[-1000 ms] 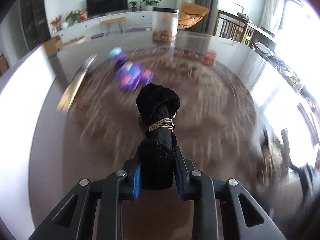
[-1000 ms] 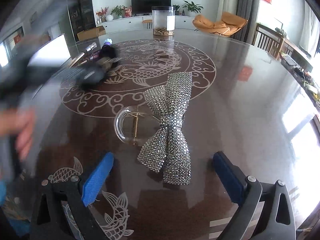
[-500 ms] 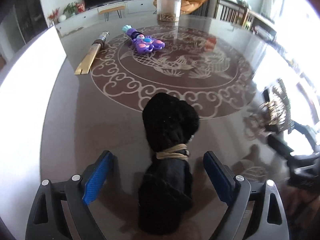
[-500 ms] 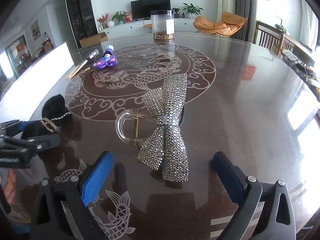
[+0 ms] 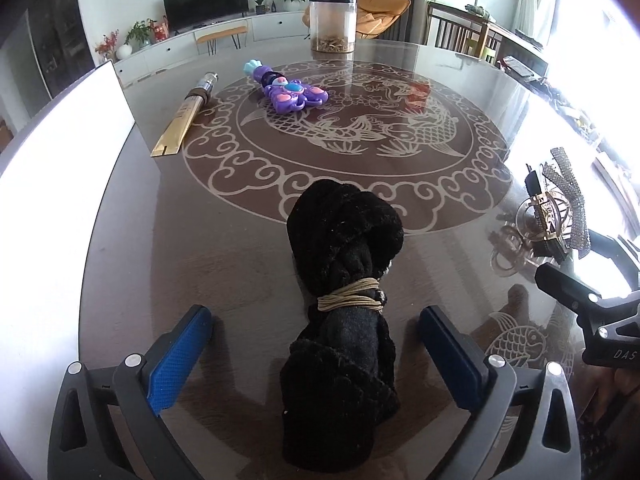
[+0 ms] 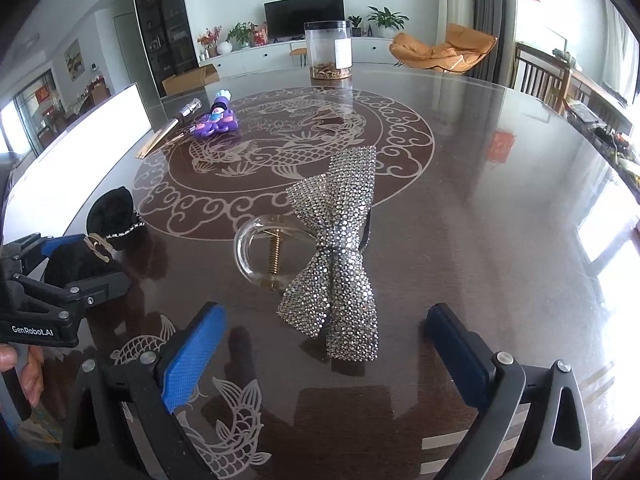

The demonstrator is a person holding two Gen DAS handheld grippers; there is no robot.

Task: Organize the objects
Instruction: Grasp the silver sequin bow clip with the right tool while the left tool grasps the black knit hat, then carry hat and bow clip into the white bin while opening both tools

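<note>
Print "GenRobot.AI" on left gripper (image 6: 86,276); jaws wide.

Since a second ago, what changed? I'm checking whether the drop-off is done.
The left claw has just opened and let go of the black bundle, which now lies on the table between its pads. The right claw stayed open around the rhinestone bow clip.

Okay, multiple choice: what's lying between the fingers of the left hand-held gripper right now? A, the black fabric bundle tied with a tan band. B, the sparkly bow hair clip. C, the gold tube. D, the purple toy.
A: the left wrist view shows the black fabric bundle lying on the table between the open blue pads of the left hand-held gripper, which do not touch it.
</note>
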